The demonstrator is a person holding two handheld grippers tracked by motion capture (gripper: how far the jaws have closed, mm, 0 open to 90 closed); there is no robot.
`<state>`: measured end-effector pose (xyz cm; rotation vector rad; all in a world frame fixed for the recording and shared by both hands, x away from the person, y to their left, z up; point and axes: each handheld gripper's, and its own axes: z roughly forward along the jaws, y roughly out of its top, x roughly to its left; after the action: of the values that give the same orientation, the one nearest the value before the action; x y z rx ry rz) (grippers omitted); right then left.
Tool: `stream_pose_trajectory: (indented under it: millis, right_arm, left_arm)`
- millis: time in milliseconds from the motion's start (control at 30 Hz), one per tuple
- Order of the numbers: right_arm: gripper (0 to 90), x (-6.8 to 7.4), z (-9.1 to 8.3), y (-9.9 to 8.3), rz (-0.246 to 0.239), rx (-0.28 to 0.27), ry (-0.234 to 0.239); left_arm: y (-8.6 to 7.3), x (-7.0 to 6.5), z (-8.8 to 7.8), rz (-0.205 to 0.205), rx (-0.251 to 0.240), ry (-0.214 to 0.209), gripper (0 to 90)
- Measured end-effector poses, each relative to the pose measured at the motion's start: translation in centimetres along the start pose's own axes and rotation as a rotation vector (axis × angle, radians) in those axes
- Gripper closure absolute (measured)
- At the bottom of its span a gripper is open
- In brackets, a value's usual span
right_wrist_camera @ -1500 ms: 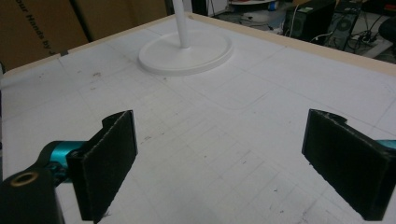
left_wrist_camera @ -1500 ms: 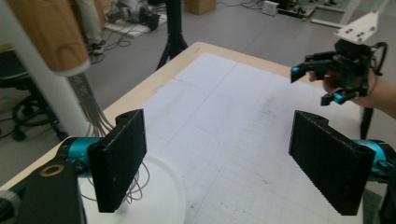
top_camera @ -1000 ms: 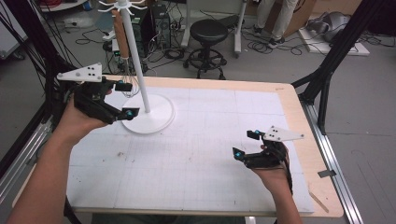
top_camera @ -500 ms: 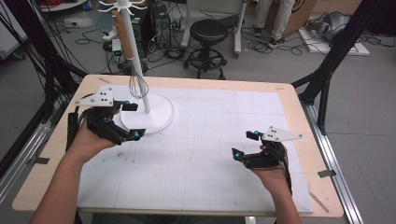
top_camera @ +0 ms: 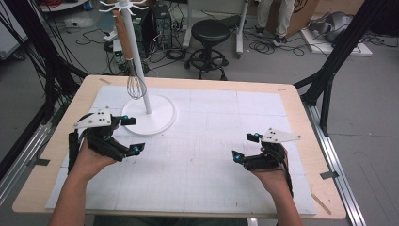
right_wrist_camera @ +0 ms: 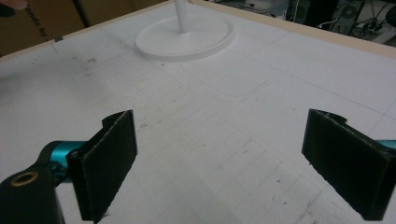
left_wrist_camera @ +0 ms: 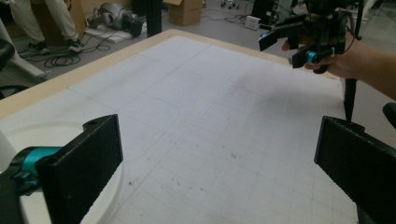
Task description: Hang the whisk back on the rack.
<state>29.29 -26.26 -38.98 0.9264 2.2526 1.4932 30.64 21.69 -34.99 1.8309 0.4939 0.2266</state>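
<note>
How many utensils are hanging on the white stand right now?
1: a metal wire whisk with a brown handle hangs beside the pole of the white round-based stand, at the table's far left. The stand's top hooks are cut off, so more may be hidden.

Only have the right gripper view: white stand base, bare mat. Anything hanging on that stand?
Observer: Yes, a wire whisk hangs beside the pole of the stand.
Operator: Where's the left hand-held gripper?
Observer: The left hand-held gripper is low, beside the stand's base; its jaws have just been opening, with nothing between them.
Operator: Touching the whisk?
Observer: No, the whisk hangs apart from it, above the base.
</note>
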Motion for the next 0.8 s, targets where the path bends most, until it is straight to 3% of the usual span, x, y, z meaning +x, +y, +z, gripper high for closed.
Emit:
stream_pose_trajectory:
  millis: [133, 267, 433, 800]
  right_arm:
    - [9.2, 0.1, 0.2, -0.1, -0.008, 0.008, -0.002]
    - [9.2, 0.1, 0.4, -0.4, -0.004, 0.016, 0.002]
    - [9.2, 0.0, 0.4, -0.5, -0.006, 0.028, 0.002]
    - [9.2, 0.1, 0.1, -0.6, 0.001, 0.033, -0.007]
  left_arm:
    - [-0.6, -0.2, 0.3, 0.007, 0.028, 0.017, 1.6]
    - [-1.1, -0.3, 0.1, -0.002, 0.007, 0.026, 1.7]
    - [-1.8, 0.1, 0.2, -0.013, 0.016, 0.046, 1.6]
    - [-2.9, 0.3, 1.3, -0.022, 0.057, 0.041, 1.6]
